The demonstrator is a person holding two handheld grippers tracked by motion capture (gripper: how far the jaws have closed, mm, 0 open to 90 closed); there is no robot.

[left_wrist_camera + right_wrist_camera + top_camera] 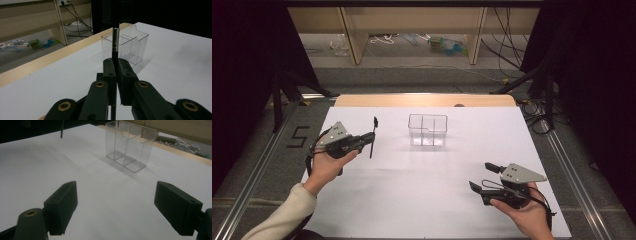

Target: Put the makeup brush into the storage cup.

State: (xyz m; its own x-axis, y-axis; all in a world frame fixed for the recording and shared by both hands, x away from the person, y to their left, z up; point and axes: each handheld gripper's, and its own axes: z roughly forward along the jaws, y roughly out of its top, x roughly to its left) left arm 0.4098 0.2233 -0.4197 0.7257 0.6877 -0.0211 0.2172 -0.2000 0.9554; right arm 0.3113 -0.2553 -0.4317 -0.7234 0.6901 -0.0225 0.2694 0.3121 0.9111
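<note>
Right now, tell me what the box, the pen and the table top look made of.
Box: clear hard plastic, glossy; the table shows through its walls and divider.
Pen: dark body with a shiny silver band, probably plastic with metal trim; held in the left gripper.
Table top: matte white sheet, paper or laminate, over a pale wood-look board at the far edge.

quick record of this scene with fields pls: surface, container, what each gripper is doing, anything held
surface: white table top
container: clear plastic holder, divided into compartments, empty, upright at the far middle of the table
left gripper: jaws shut on a thin black pen, raised above the table to the left of the holder
pen: roughly upright, silver band partway up
right gripper: jaws wide open, nothing between them, at the near right
background: wooden shelf legs and cables on the floor
</note>
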